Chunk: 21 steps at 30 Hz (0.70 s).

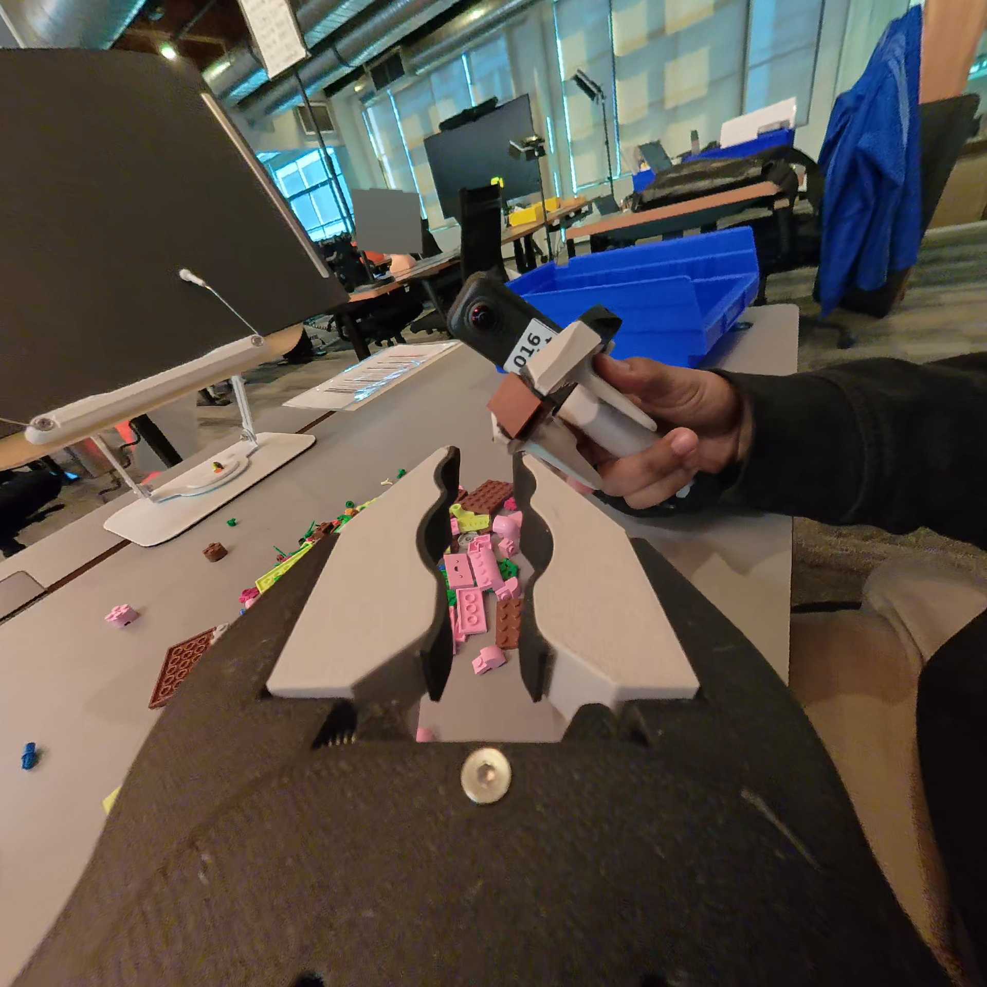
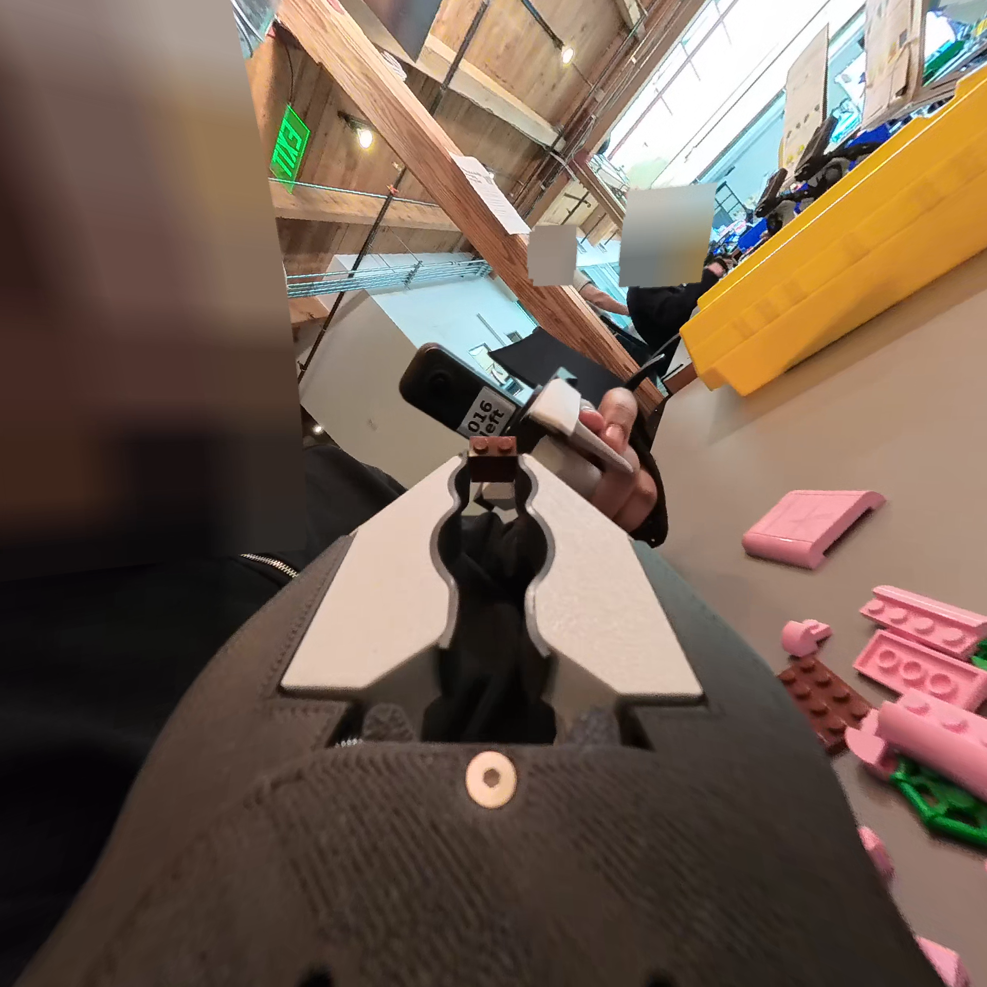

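Note:
My left gripper [image 1: 486,459] is open and empty, hovering over a pile of pink, brown, green and yellow bricks [image 1: 480,571] on the grey table [image 1: 374,448]. My right gripper [image 2: 492,472] is shut on a small brown brick [image 2: 492,454], pinched at the fingertips and held in the air. In the left wrist view the right gripper [image 1: 521,432] and its brown brick [image 1: 512,408] are just beyond my left fingertips, held by a hand [image 1: 667,427]. The left gripper [image 2: 539,427] shows behind the brick in the right wrist view.
A blue bin [image 1: 667,299] stands at the far table edge and a yellow bin [image 2: 833,267] to the side. A dark screen on a white stand [image 1: 213,480] is at the left. Loose pieces lie about: a brown plate [image 1: 181,662], a pink tile [image 2: 812,526]. My left and right fingertips are right by each other. From either gripper's tips it is about 25 cm to the brown plate [image 1: 181,662].

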Each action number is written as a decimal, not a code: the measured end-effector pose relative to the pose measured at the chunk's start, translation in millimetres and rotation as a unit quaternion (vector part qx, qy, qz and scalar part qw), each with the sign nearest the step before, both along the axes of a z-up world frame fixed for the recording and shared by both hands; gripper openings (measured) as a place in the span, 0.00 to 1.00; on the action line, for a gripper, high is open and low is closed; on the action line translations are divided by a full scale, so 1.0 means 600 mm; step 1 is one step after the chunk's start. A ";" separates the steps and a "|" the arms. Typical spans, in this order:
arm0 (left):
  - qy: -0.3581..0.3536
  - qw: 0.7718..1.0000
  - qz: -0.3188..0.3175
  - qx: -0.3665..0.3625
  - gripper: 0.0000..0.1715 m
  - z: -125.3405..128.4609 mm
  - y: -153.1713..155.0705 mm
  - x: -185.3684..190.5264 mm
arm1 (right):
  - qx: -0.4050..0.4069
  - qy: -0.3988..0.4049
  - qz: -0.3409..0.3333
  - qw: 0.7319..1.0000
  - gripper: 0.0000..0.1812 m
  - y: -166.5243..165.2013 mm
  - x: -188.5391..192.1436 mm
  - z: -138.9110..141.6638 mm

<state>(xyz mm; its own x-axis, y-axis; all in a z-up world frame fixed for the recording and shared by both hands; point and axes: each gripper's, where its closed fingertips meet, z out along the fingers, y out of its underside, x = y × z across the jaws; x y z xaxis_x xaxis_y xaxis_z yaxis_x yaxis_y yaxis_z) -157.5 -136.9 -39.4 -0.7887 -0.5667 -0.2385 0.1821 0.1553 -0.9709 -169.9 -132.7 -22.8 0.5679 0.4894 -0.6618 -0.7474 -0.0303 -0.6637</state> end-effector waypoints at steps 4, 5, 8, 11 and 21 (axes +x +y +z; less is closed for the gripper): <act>0.016 1.000 0.001 -0.021 0.10 0.004 0.007 0.005 | 0.008 -0.005 0.000 1.000 0.07 -0.002 -0.002 0.005; 0.021 0.999 0.004 -0.025 0.10 0.004 0.011 0.008 | 0.006 -0.012 -0.008 1.000 0.07 -0.003 0.000 0.004; 0.033 0.999 0.012 -0.033 0.11 0.005 0.023 0.016 | -0.046 -0.094 -0.136 0.985 0.07 -0.006 0.051 -0.014; 0.051 0.998 -0.002 -0.038 0.15 0.002 0.029 0.016 | -0.180 -0.231 -0.362 0.885 0.07 -0.056 0.159 -0.055; 0.201 0.963 -0.135 0.119 0.41 -0.117 -0.017 -0.037 | -0.465 -0.283 -0.397 0.739 0.08 -0.149 0.243 -0.188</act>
<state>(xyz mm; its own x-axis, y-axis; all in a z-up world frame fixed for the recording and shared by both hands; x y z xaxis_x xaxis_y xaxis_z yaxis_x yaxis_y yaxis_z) -179.8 -147.4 -109.7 -0.9555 -0.2942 0.0194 -0.1365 0.3828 -0.9137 -23.8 -221.8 -135.4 0.7464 -0.6637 -0.0494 -0.3861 -0.3713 -0.8444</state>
